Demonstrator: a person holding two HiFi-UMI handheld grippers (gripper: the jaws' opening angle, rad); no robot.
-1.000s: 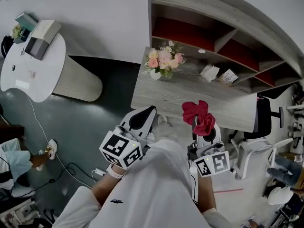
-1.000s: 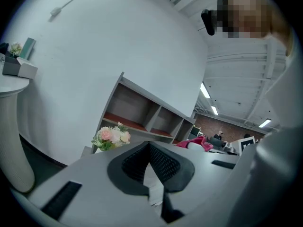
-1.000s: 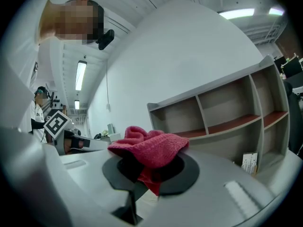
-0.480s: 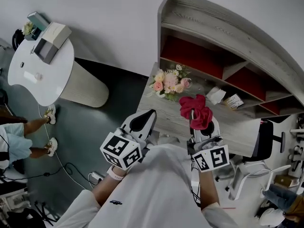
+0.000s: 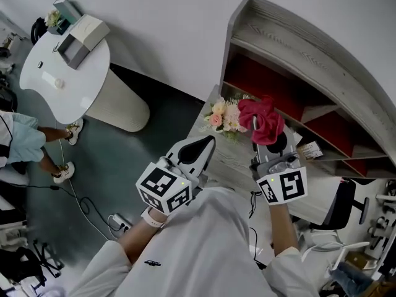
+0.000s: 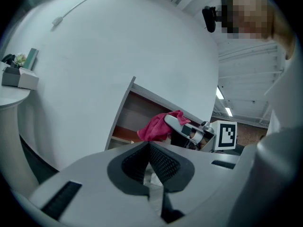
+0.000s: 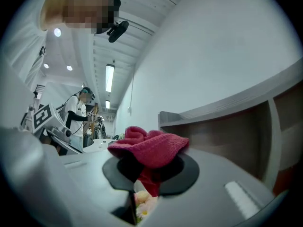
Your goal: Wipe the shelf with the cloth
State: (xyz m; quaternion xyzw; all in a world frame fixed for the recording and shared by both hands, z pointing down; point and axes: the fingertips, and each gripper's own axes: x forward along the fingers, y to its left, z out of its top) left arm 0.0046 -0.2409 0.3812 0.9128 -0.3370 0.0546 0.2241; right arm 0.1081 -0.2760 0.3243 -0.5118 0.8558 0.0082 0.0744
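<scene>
Two claws, one cloth. Item: right claw (image 5: 255, 129), clamped on the red cloth (image 5: 261, 112), has risen from over the table (image 5: 218, 161) to the shelf (image 5: 297, 48), level with its red-backed bay; wiping looks imminent. Item: left claw (image 5: 207, 143), closed, empty, low beside the table edge.

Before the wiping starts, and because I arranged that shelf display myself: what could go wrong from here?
1. The flowers stand right next to the cloth held by the right gripper; a sideways sweep could tip them.
2. A small card sits further to the right and could be brushed off.
3. The cloth looks pinched at one bunch only, so dragging may pull it loose.
</scene>
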